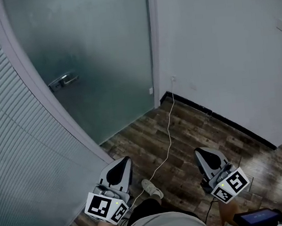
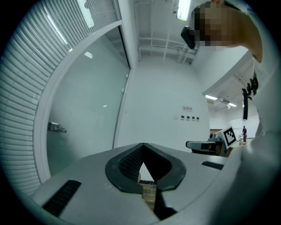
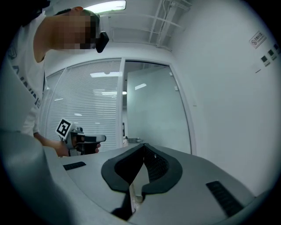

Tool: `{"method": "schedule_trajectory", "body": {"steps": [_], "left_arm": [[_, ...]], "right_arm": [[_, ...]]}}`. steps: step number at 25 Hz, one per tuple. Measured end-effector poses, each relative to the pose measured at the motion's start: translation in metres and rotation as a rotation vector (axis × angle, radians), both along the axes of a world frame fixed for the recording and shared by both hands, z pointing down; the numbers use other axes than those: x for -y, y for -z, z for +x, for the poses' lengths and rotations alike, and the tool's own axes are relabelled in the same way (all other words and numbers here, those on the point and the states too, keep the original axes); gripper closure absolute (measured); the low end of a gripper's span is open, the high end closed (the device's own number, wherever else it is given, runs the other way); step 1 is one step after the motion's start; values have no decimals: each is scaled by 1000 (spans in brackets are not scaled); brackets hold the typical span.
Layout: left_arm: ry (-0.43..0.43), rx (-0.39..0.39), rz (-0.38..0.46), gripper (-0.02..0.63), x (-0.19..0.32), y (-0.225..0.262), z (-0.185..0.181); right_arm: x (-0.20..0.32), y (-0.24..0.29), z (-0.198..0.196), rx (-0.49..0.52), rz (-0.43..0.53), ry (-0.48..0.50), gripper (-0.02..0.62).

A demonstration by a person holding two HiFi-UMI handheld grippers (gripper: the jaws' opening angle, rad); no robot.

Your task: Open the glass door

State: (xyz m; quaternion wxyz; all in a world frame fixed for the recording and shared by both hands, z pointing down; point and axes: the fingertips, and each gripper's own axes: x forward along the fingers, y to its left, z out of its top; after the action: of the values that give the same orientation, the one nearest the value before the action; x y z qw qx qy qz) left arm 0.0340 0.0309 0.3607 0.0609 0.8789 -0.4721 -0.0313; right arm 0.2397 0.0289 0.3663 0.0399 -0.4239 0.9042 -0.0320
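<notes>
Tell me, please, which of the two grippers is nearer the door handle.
The left gripper: it is beside the blind-covered panel, on the side of the handle, while the right gripper is farther off, across the white cable.

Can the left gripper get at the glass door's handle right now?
Probably not yet: the left gripper, jaws shut, is well short of the handle. Nothing blocks the way, so stepping closer should do.

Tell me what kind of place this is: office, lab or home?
Most likely an office interior: a frosted glass door with a metal lever handle, a glazed partition with horizontal blinds beside it, and a ceiling tube light among exposed pipes.
</notes>
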Motion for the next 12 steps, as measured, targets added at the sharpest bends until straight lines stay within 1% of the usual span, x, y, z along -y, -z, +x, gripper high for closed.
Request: {"method": "schedule_trajectory", "body": {"steps": [3,6,9,12], "left_arm": [[30,-13,1,612,27,-6,-6],[68,-12,18,612,57,-2,-15],[117,-8,32,612,90,7,-35],[165,-6,39,612,124,11,-61]], "right_arm": [[32,-3,-8,-9,-1,36,594],[73,-1,-21,-5,9,85,595],[117,6,-47,0,19,149,594],[158,9,-80,6,22,207,594]]}}
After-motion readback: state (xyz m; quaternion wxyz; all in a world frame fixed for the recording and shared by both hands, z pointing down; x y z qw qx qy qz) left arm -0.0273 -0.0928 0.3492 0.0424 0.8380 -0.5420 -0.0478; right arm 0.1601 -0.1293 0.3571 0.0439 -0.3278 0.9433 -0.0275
